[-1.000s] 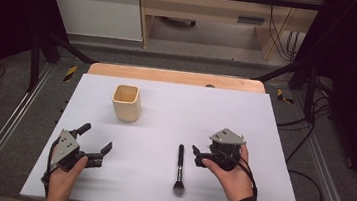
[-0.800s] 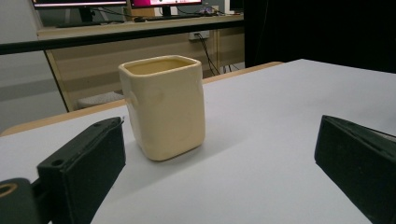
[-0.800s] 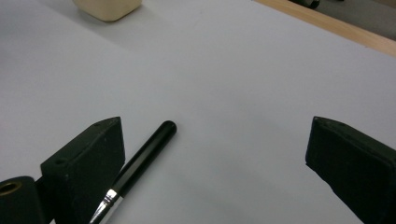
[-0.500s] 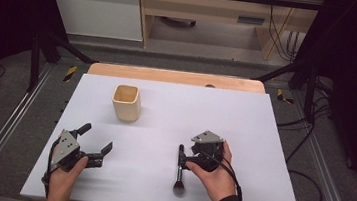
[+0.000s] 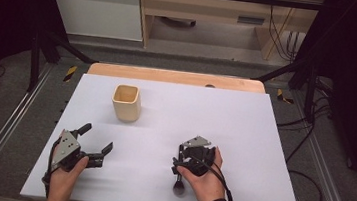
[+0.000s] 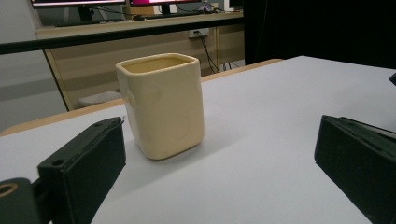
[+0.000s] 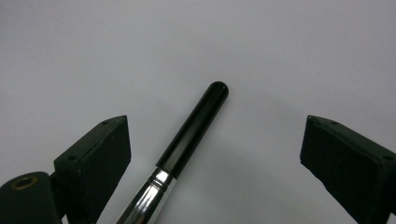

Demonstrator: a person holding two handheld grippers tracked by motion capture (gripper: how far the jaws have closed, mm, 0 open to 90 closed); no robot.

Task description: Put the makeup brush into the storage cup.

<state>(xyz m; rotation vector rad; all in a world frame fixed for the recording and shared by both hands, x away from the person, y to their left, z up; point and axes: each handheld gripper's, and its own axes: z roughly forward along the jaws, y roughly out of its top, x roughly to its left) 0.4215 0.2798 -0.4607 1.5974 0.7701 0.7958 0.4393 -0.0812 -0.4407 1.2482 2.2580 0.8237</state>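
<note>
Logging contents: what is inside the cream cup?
Nothing shows inside the cream cup: just its upper inner wall in the left gripper view and the high view. Its bottom is hidden.

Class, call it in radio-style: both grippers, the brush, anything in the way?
Left gripper open, idle, facing cream cup. Right gripper open, jaws either side of brush handle, not closed. Brush flat on white table. Nothing in the way.

on the bench point(image 5: 263, 139) there is one cream cup point(image 5: 127, 103) and one black-handled brush point(image 5: 178, 186) (its handle has a silver band). two grippers are in play: one left gripper point(image 5: 95, 145) and one right gripper point(image 5: 180, 157), each with two black jaws.
</note>
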